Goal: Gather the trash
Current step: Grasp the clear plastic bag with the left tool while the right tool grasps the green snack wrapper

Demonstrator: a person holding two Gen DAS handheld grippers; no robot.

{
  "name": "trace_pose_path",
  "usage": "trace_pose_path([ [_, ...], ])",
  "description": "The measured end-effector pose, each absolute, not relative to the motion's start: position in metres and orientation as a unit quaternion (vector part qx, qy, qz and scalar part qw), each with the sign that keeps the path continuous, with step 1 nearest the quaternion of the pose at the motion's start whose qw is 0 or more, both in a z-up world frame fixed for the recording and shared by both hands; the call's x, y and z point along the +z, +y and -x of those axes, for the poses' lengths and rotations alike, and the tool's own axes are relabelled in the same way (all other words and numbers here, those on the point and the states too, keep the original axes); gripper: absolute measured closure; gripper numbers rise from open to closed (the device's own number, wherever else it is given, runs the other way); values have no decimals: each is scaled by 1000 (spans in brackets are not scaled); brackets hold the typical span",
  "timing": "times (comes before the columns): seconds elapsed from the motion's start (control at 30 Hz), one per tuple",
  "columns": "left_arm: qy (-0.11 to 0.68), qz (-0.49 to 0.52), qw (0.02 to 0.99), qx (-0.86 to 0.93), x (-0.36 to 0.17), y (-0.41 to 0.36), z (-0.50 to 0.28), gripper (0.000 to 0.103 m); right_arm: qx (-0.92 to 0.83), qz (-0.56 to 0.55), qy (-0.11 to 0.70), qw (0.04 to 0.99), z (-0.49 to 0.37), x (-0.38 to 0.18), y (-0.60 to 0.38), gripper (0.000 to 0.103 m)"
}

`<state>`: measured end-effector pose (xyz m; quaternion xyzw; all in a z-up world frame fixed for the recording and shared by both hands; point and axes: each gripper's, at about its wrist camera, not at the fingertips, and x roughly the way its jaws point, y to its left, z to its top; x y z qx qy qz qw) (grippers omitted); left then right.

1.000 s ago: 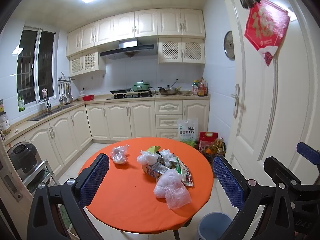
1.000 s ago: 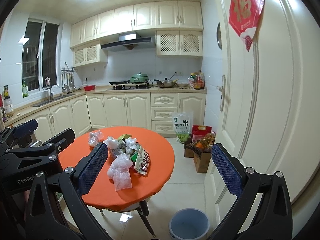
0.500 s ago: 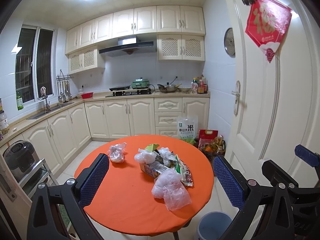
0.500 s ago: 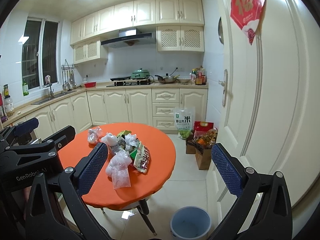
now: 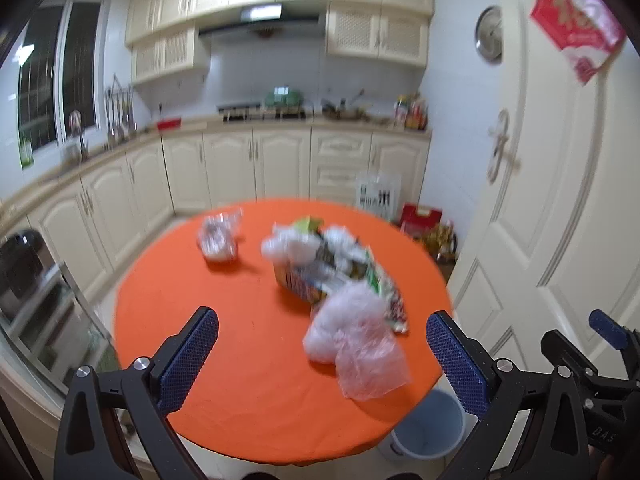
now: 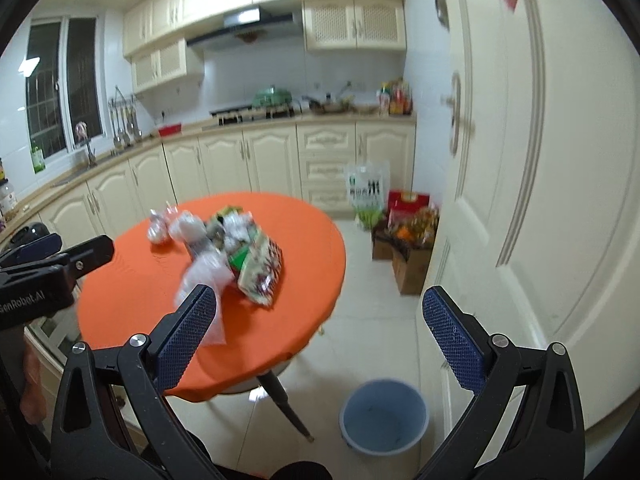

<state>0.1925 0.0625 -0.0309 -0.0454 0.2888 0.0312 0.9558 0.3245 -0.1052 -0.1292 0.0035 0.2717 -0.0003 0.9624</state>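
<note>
Nothing collected yet. Trash pile (image 5: 336, 272) of clear bags and snack wrappers sits at frame centre on the orange tabletop (image 5: 192, 320), one small bag (image 5: 218, 236) apart toward upper left. Blue bin (image 6: 383, 416), lower right on the floor, looks empty. Left hand-held gripper (image 5: 322, 360) and right hand-held gripper (image 6: 320, 336) both spread apart, holding nothing.

Both cams tilt down and push in vs 0.5 s ago, now motion-blurred. Left wrist view: orange table (image 5: 240, 380) fills the lower centre, ceiling light gone from the top edge, trash pile (image 5: 336, 276) sits larger mid-frame, blue bin (image 5: 428, 428) shows more at lower right. Right wrist view: table (image 6: 132, 292) and pile (image 6: 240, 256) sit higher and larger, bin (image 6: 384, 416) lower centre. Left gripper (image 5: 322, 354) and right gripper (image 6: 320, 336) jaw gaps unchanged.
</note>
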Motion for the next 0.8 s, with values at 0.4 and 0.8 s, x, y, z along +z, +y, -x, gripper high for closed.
trace_pose_path([
  [0.4,377,2,926,24,-88,21,-298,1,4,-31,341,939,-390,-194,-131,0],
  [0.8,413,34,910,-7,-127,67,-336,36,45,-19,365,930,-433,-218,-110,0],
])
